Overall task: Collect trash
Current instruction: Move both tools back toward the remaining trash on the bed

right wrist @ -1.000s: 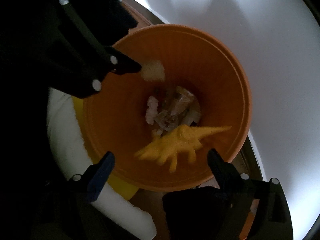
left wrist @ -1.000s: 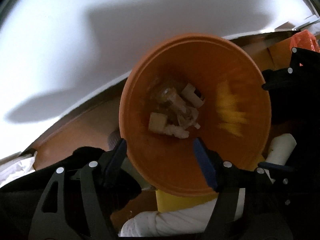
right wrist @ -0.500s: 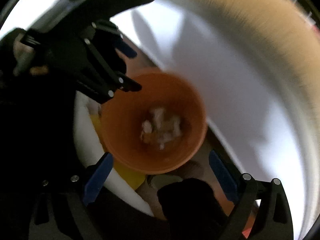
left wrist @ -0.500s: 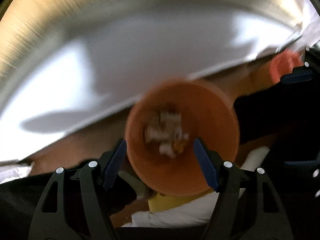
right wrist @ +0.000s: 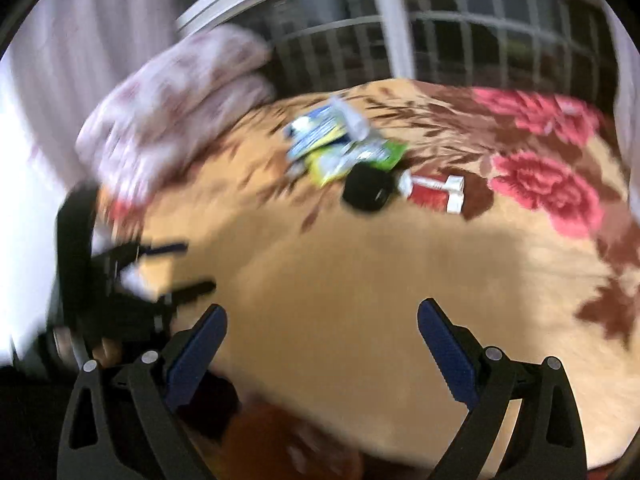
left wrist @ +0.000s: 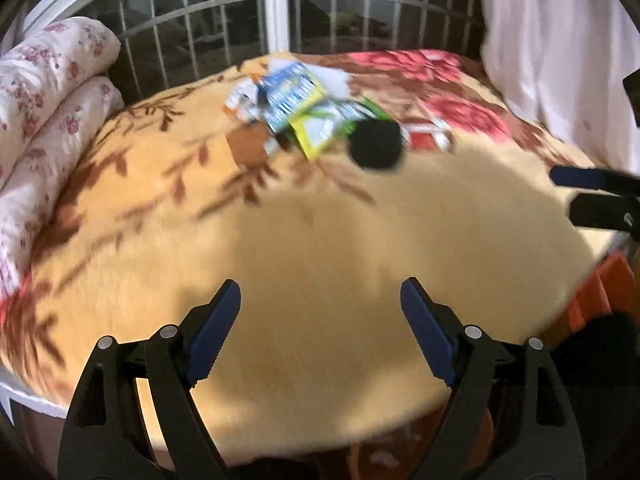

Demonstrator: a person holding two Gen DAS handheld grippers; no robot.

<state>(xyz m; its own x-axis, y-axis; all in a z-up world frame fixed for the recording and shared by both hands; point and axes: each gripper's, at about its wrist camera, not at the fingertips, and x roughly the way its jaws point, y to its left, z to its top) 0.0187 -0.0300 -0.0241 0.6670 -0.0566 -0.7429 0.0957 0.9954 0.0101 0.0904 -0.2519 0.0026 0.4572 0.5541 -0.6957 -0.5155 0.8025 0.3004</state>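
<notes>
Motion blur smears both views, so the wrappers [left wrist: 296, 104] heaped far ahead of both tools on the floral blanket [left wrist: 320, 248] stay unreadable, beside a black lump [left wrist: 376, 145]. The left gripper [left wrist: 320, 308] has just been widening, nothing between its jaws; the right gripper [right wrist: 322, 328] gapes empty. Only the right view shows the red tube [right wrist: 434, 194] clearly.

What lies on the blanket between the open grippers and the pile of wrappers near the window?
Nothing visible. Bare blanket stretches from the left gripper and right gripper to the wrappers; the black round object and red-and-white tube lie beside the pile.
</notes>
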